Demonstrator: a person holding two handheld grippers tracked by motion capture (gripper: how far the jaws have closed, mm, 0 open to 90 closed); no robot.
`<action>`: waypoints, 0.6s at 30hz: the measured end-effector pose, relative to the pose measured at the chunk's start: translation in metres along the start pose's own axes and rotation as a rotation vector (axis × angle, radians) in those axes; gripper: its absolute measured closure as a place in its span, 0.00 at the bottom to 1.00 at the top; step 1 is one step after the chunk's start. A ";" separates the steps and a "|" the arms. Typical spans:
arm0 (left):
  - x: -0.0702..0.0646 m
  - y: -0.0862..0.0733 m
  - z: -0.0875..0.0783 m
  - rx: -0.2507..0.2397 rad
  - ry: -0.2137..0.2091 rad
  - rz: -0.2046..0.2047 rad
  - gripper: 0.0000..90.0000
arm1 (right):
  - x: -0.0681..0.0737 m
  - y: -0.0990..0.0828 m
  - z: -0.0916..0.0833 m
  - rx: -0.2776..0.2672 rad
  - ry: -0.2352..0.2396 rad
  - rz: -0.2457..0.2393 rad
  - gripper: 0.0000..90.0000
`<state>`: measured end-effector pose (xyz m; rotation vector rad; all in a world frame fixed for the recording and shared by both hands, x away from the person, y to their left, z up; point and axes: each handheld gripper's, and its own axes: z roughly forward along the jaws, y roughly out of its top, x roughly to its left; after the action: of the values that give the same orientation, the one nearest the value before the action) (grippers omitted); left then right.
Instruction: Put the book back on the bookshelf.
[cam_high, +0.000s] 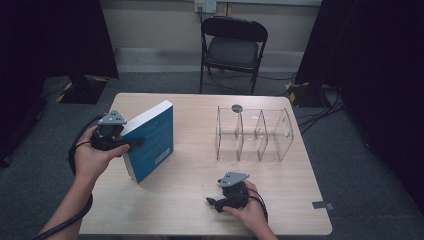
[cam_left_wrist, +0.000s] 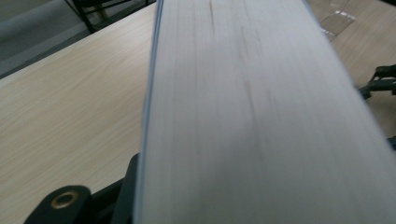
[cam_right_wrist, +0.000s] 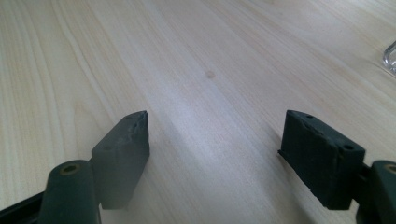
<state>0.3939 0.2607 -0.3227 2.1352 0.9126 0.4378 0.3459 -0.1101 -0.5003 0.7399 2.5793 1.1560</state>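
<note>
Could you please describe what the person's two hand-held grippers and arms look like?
Both are black. The left hand-held gripper and right hand-held gripper each carry a grey three-cornered plate and trail a black cable. The right's pads are dark blocks. The forearms are bare, without sleeves.

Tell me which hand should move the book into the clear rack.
Left. Its hand-held gripper is already shut on the book, which stands tilted on edge. The right hand-held gripper rests open on the table, holding nothing, though nearer the rack.
</note>
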 end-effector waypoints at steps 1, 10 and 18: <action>-0.001 0.001 -0.001 -0.008 -0.008 -0.002 0.69 | 0.000 0.000 0.000 0.000 0.000 0.001 0.26; -0.027 0.018 -0.011 -0.054 -0.075 0.044 0.69 | 0.000 0.000 0.000 -0.001 0.000 -0.001 0.26; -0.065 0.023 -0.018 -0.076 -0.164 0.105 0.69 | -0.001 0.000 0.000 -0.001 0.003 0.006 0.26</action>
<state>0.3499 0.2119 -0.2941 2.1205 0.6837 0.3386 0.3463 -0.1105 -0.5003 0.7468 2.5809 1.1611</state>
